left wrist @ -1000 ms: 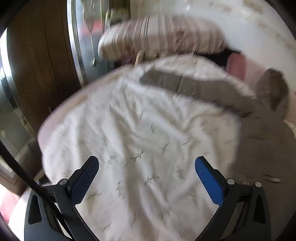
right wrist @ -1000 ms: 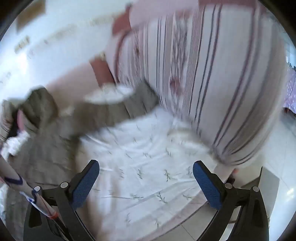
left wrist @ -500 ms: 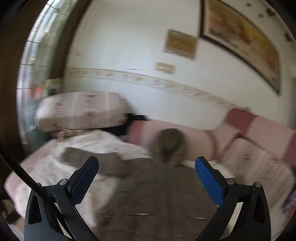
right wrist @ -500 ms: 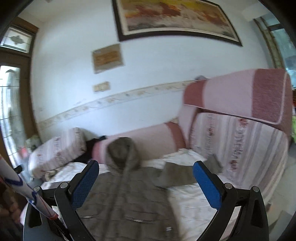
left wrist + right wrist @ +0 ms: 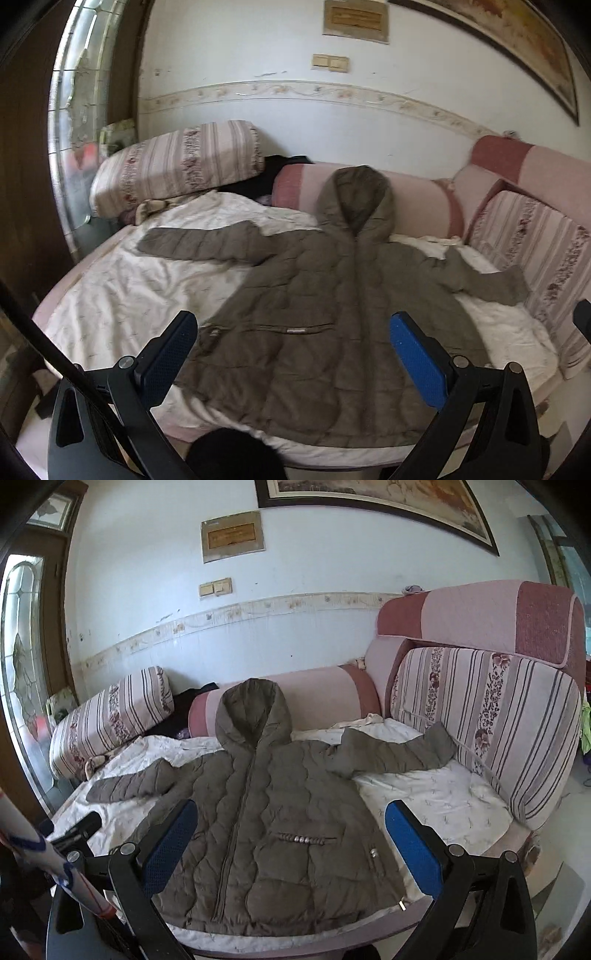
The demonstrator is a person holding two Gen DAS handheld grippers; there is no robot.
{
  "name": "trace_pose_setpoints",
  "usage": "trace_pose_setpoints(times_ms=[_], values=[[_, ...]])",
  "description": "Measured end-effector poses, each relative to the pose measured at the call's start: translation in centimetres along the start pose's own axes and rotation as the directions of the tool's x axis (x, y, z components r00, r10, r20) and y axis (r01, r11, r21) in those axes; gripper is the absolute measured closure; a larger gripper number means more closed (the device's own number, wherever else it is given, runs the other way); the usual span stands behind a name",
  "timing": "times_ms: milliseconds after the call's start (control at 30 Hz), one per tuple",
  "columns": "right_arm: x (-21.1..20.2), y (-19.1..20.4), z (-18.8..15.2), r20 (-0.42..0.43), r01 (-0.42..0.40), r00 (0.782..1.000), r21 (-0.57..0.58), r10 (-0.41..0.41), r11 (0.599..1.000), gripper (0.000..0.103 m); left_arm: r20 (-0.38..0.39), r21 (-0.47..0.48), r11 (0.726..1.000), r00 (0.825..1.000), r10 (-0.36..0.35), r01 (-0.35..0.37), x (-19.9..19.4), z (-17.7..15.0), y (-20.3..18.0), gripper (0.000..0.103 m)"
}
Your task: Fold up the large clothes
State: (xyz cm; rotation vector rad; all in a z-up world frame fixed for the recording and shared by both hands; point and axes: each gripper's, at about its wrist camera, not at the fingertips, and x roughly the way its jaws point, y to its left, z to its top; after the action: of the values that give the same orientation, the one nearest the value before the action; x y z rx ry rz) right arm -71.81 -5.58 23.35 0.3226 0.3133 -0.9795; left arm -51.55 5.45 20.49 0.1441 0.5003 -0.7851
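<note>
A large olive-brown quilted hooded jacket (image 5: 325,317) lies flat, front up and zipped, on a white leaf-print sheet (image 5: 122,291). Its hood rests against the pink bolster and both sleeves spread sideways. It also shows in the right wrist view (image 5: 273,830). My left gripper (image 5: 291,354) is open and empty, held back above the jacket's hem. My right gripper (image 5: 288,842) is open and empty, also above the hem, touching nothing. The left gripper's tip (image 5: 86,823) shows at the left edge of the right wrist view.
A striped cushion (image 5: 173,166) sits at the far left and another striped cushion (image 5: 491,723) stands at the right. A pink bolster (image 5: 317,698) runs along the wall behind. A glass door (image 5: 77,110) is at the left. The bed's front edge (image 5: 295,938) is near me.
Both grippers have swung from close over the sheet and cushion to a pulled-back, level view of the whole jacket. The jacket has not moved. Both stay open.
</note>
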Motion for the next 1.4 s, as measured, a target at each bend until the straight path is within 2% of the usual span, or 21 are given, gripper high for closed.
trace_pose_setpoints(times_ms=[133,267,367,633,1400], values=[[-0.7,1.1,-0.3,0.042,-0.003,0.999,-0.058,0.005,0.998,0.0,0.023,0.008,0.999,0.999,0.033,-0.033,-0.1,-0.1,1.2,0.0],[0.2,2.3,-0.3,0.003,-0.012,1.0,-0.085,0.013,0.996,0.0,0.001,0.022,0.998,0.998,0.055,-0.055,0.9,-0.6,1.1,0.0],[0.9,2.9,-0.5,-0.035,-0.017,0.999,-0.093,0.014,0.996,0.0,-0.041,0.013,0.999,0.998,0.046,-0.045,1.9,-0.9,1.4,0.0],[1.2,3.7,-0.7,-0.048,-0.017,0.999,-0.105,0.012,0.994,0.0,-0.075,0.033,0.999,0.996,0.042,-0.039,2.9,-1.6,1.3,0.0],[2.1,5.5,-1.2,-0.106,-0.028,0.994,-0.139,0.013,0.99,0.0,-0.08,0.031,0.999,0.996,0.037,-0.035,2.8,-1.7,1.6,0.0]])
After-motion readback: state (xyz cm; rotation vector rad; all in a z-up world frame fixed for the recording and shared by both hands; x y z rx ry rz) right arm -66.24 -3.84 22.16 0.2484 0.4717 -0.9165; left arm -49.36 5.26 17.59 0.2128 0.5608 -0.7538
